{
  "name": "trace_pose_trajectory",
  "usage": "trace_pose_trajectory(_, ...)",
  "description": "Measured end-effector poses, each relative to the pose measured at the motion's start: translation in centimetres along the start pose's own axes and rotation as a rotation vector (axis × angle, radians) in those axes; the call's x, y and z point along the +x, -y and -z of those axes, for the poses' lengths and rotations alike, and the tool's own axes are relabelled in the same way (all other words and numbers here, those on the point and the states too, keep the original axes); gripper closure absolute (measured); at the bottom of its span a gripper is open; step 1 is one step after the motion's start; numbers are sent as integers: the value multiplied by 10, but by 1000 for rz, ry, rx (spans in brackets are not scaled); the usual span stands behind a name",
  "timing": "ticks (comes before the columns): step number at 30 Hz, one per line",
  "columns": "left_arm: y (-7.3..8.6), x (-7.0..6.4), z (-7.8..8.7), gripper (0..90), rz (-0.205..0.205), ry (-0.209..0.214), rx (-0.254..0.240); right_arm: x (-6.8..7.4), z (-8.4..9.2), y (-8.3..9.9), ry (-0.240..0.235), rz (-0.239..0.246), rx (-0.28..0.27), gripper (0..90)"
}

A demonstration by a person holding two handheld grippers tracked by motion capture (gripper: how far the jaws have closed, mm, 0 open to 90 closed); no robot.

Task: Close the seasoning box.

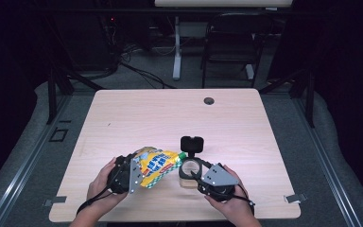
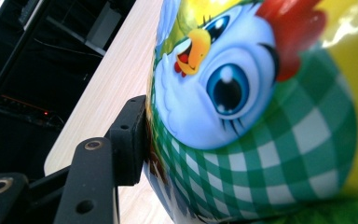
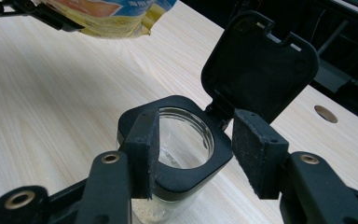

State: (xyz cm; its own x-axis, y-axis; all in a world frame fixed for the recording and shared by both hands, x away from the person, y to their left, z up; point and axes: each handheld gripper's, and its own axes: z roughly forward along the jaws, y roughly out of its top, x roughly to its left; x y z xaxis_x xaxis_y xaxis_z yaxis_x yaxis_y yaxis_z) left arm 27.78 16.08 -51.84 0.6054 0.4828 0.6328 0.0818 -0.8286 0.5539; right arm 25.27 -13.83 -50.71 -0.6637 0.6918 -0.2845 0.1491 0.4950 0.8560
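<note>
left gripper [image 1: 139, 171] is clamping the bag [image 1: 158, 166], tilting its mouth toward the jar [image 1: 189, 169]; right gripper [image 3: 193, 149] is gripping the jar's collar, lid [image 3: 259, 65] flipped up. next: tipping further, keeping mouth over opening

- The high view is soft and low in detail: the table [image 1: 179, 118] is evenly lit from above, the room around it nearly black.
- In the left gripper view the snack bag [image 2: 261, 116] is blurred, with glare at the top right.
- The right gripper view is sharp, with 1 faint reflection in the jar [image 3: 177, 140].
</note>
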Motion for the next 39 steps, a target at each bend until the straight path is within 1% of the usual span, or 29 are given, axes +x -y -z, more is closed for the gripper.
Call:
trace_pose_trajectory(5, 0, -2, 0, 475, -20, -14, 7, 5, 0, -1, 2, 44, 0, 513)
trace_pose_trajectory(9, -1, -2, 0, 475, -32, -25, 9, 8, 0, -2, 14, 79, -2, 512)
trace_pose_trajectory(12, -1, -2, 1, 475, -39, -35, 11, 8, 0, -3, 17, 86, -6, 511)
trace_pose_trajectory(17, -2, 0, 2, 475, -47, -56, 10, 8, 1, -4, 18, 83, -16, 511)
trace_pose_trajectory(20, -4, 3, 3, 475, -70, -76, 20, 6, 2, -4, 17, 75, -26, 511)
trace_pose_trajectory(22, -5, 3, 3, 475, -77, -88, 27, 6, 3, -4, 16, 69, -28, 511)
trace_pose_trajectory(25, -6, 2, 2, 476, -89, -94, 31, 6, 3, -5, 15, 75, -28, 511)
trace_pose_trajectory(27, -8, 2, 2, 476, -114, -101, 46, 6, 3, -5, 16, 78, -32, 511)
trace_pose_trajectory(28, -9, 2, 1, 475, -105, -102, 36, 6, 3, -6, 16, 80, -30, 511)
trace_pose_trajectory(30, -12, 3, 2, 476, -127, -108, 46, 7, 3, -6, 16, 79, -35, 511)
trace_pose_trajectory(33, -16, 4, 2, 476, -143, -113, 41, 8, 3, -6, 14, 85, -36, 512)
trace_pose_trajectory(36, -20, 5, 3, 476, -167, -117, 49, 8, 4, -7, 15, 88, -40, 512)
trace_pose_trajectory(39, -22, 7, 4, 476, -171, -125, 50, 9, 4, -7, 15, 89, -47, 512)
